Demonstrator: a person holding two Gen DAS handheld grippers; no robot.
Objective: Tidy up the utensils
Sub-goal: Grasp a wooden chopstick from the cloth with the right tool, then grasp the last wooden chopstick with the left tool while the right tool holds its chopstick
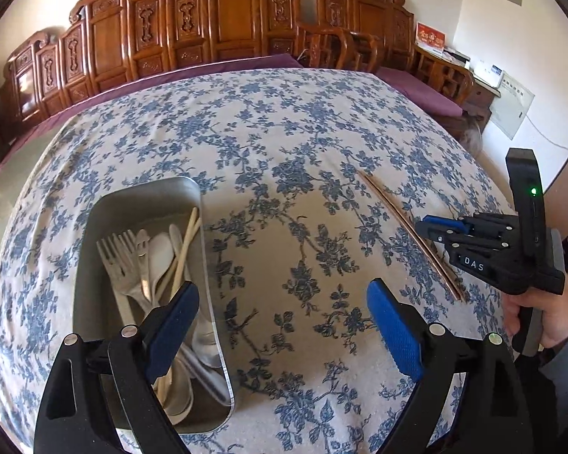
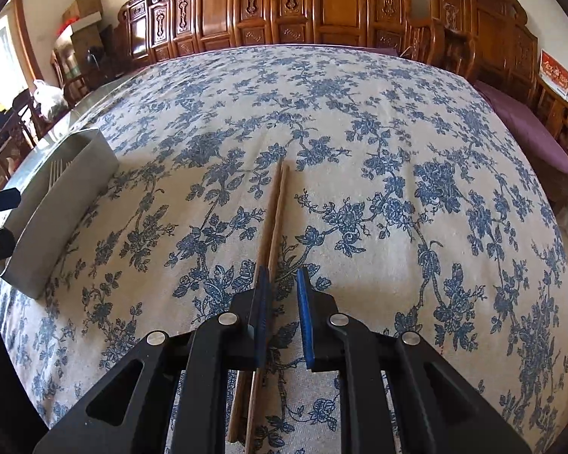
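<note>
In the left wrist view, a metal tray sits at the lower left of the frame on the counter, which is covered in a blue-flowered cloth. Inside the tray lie forks, pale spoons and a light pair of chopsticks, all heaped together. The left tongs hang over the tray's right rim at the bottom of the frame, spread wide with nothing between the blue pads (one finger is over the tray, the other over bare cloth). Further right, a brown pair of chopsticks lies on the cloth, running from mid frame down toward the lower right. At the right edge a hand grips the handle of the right tongs, whose tips sit over those brown chopsticks.

In the right wrist view, the tray shows at the left edge, well apart from the brown chopsticks, which run up the middle of the frame. The right tongs at bottom centre are only narrowly parted, released rather than clenched: the left pad is right at the sticks, the right pad stands clear of them, and the sticks rest flat on the cloth. Carved wooden furniture lines the top of the frame.
</note>
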